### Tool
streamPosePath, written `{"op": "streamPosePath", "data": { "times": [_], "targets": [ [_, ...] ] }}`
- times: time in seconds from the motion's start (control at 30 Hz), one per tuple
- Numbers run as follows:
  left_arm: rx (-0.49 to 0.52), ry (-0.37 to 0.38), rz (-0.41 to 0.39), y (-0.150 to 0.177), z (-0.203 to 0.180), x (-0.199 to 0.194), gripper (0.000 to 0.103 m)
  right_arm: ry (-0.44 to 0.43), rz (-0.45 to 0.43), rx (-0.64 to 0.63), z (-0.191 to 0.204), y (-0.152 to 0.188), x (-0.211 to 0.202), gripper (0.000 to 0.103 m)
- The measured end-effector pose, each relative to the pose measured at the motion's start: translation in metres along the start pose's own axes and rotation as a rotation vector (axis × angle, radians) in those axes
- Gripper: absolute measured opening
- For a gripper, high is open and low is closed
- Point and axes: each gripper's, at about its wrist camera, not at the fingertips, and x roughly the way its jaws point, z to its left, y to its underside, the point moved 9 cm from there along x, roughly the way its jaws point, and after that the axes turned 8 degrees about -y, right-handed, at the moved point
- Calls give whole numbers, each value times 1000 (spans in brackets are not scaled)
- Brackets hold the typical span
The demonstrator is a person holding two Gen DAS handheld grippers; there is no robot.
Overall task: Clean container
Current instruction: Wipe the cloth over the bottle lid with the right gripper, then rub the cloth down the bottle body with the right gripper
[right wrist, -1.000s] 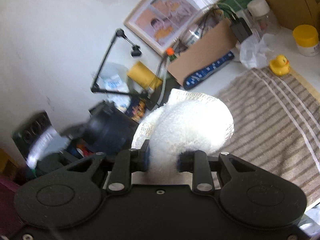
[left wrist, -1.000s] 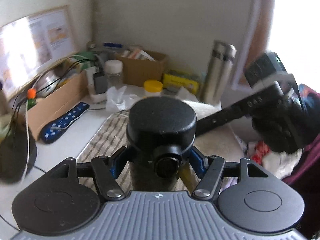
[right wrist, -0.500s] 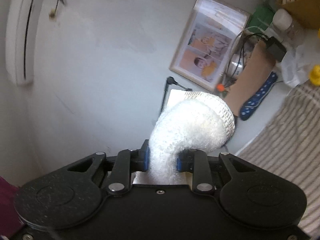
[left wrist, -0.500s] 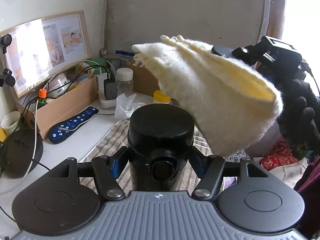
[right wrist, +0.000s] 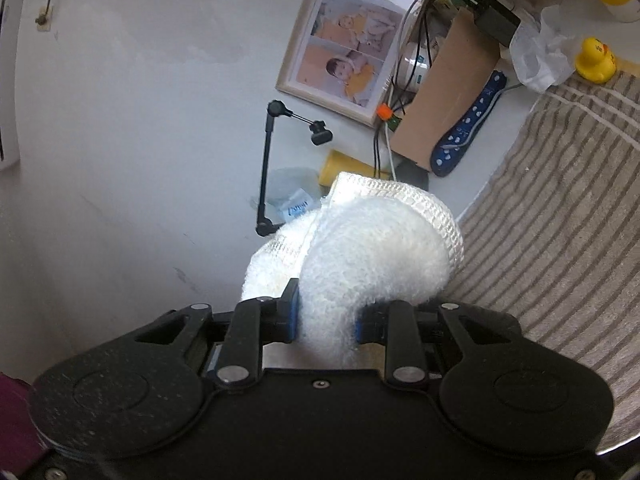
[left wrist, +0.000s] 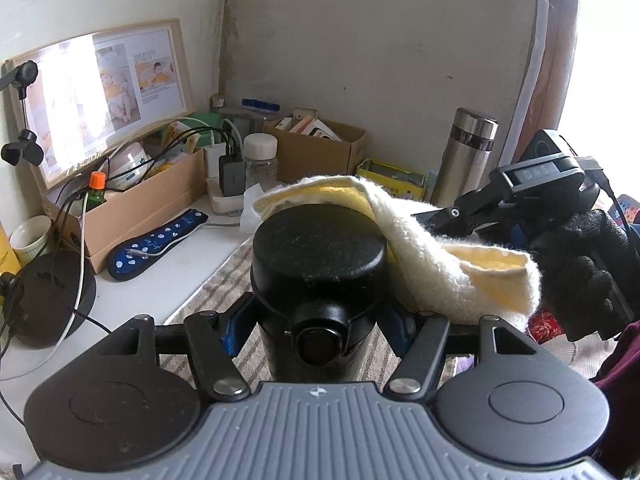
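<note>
Item: black container (left wrist: 320, 276), centre of the left wrist frame, clamped at its neck by my left gripper (left wrist: 318, 326), above the striped mat (left wrist: 224, 280).
Item: white cloth (right wrist: 372, 256), pinched in my right gripper (right wrist: 326, 318), draped against the lid's right edge.
Method: keep the flask steady, press the fleece flat, sweep across the lid, then down the wall.

A: Surface? White table (left wrist: 160, 280), striped towel (right wrist: 560, 220) laid over it.

B: On the towel, a yellow duck (right wrist: 595, 59) at the far edge. On bare table: blue power strip (left wrist: 158, 236), cardboard box (left wrist: 136, 204), steel flask (left wrist: 466, 156).
</note>
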Motion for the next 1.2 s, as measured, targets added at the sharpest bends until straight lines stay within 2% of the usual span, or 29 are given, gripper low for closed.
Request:
{"op": "streamPosePath", "data": {
  "times": [0.1, 0.2, 0.43, 0.67, 0.9, 1.0, 1.13, 1.2],
  "targets": [
    [-3, 0, -3, 1, -10, -3, 65, 32, 17, -3, -6, 2, 1, 24],
    [-5, 3, -6, 3, 4, 5, 65, 63, 34, -7, -13, 4, 1, 24],
    [-3, -3, -8, 4, -2, 5, 65, 136, 77, -13, -31, 7, 4, 24],
    [-10, -11, -9, 8, -1, -4, 65, 269, 188, -85, -54, 15, 15, 24],
    [13, 8, -17, 7, 22, -2, 65, 399, 321, -212, -73, 24, 23, 24],
    [44, 27, -15, -1, 36, 10, 64, 481, 423, -335, -80, 34, 28, 24],
    [140, 63, -8, -5, 32, 18, 64, 564, 561, -526, -86, 53, 36, 24],
    [165, 72, -4, -6, 31, 22, 64, 573, 579, -570, -86, 56, 37, 24]
  ]
}}
